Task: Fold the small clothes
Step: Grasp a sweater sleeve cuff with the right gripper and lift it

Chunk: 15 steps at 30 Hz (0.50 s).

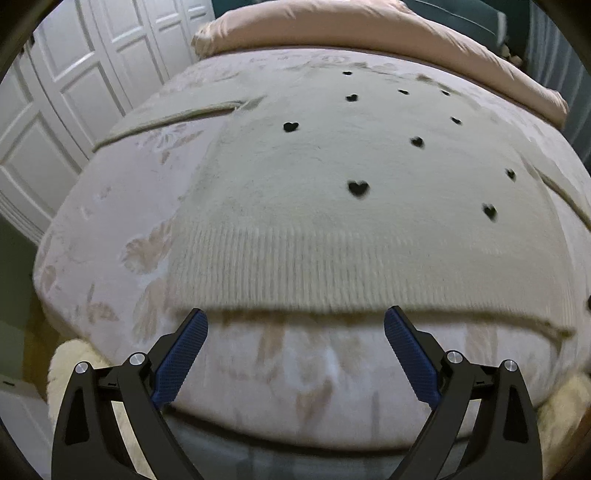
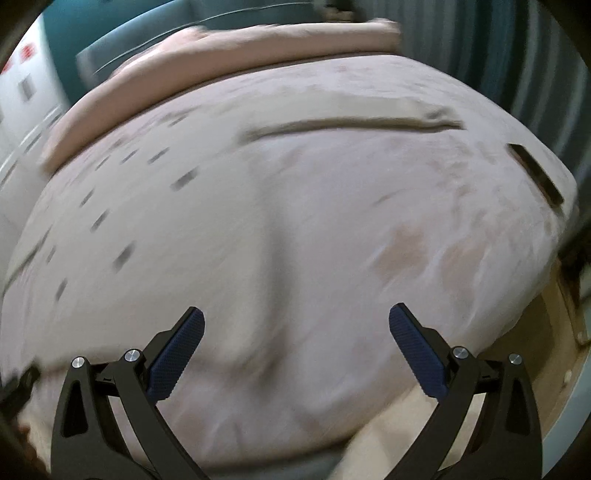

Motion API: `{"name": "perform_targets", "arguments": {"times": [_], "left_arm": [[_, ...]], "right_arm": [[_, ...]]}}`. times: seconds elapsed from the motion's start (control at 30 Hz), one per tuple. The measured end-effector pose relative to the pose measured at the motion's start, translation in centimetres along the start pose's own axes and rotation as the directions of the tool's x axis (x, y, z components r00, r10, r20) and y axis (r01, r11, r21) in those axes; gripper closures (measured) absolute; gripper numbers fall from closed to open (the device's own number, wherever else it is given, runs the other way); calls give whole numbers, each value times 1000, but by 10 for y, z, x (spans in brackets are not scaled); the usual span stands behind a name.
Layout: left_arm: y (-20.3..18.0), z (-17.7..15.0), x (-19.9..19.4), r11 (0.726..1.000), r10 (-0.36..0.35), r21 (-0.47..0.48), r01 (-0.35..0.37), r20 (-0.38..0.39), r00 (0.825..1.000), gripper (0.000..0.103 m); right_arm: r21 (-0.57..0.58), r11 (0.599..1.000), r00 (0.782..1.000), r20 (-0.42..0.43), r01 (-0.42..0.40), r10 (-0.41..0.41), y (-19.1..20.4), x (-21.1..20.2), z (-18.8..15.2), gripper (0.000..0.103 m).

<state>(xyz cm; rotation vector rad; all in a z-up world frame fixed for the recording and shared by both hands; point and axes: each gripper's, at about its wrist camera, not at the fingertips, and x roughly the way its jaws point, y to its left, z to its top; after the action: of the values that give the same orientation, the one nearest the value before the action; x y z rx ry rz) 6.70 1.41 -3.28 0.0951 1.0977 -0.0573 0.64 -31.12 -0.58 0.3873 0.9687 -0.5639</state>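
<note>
One big bed fills most of the room from where I'm standing, pale floral cover, with a folded pinkish duvet piled at the far end. Laid flat on top is the cream sweater with little black hearts, body running away from the near edge and its ribbed hem closest to the person. One sleeve sticks out toward the wardrobe side.

The left gripper hangs right at that hem, jaws spread wide with nothing in them, the hem running crosswise just past the blue pads. So the hem lies straight ahead of it, and I'd guess that's the grab point for folding up.

The right gripper is also released and empty, over bare cover off to the sweater's side. Its view is smeared, so it's clearly the farther one; the other sleeve lies well ahead of it.
</note>
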Motion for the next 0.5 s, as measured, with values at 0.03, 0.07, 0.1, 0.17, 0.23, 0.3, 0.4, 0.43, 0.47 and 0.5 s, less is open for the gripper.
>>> {"name": "perform_targets", "arguments": {"times": [0.03,0.07,0.1,0.17,0.23,0.3,0.4,0.43,0.47,0.5], "left_arm": [[2,8,7,1000,-2,-7,2,-3,1000,9],[3,15,12,1000,-3,-11,3,-2,1000,9],[5,24,18,1000,-12,-16,12,-2,1000,9],[7,36,27,999,-35,-28,34,-4,999,9],[8,51,36,997,-49,-56,49,-3,999,9],[8,63,45,995,-59,-83,58,-3,998,9],[6,81,60,989,-79,-129,77,-7,997,9],[6,86,65,986,-81,-144,80,-6,997,9],[4,91,70,985,-79,-152,78,-5,997,9],[3,96,75,984,-77,-160,76,-1,997,9]], "right_arm": [[21,999,999,8,31,-31,-13,11,15,5],[51,996,998,17,67,-68,-29,24,34,5],[74,993,995,27,89,-91,-42,34,49,5],[140,982,990,50,124,-132,-75,61,87,5],[208,971,990,61,115,-130,-105,87,121,5],[287,956,993,76,66,-91,-131,110,148,5],[429,903,994,92,9,-53,-170,146,180,5],[479,878,995,96,-12,-39,-181,159,189,5],[508,861,995,97,-22,-31,-188,170,197,5],[530,847,995,97,-30,-25,-194,179,203,8]]}}
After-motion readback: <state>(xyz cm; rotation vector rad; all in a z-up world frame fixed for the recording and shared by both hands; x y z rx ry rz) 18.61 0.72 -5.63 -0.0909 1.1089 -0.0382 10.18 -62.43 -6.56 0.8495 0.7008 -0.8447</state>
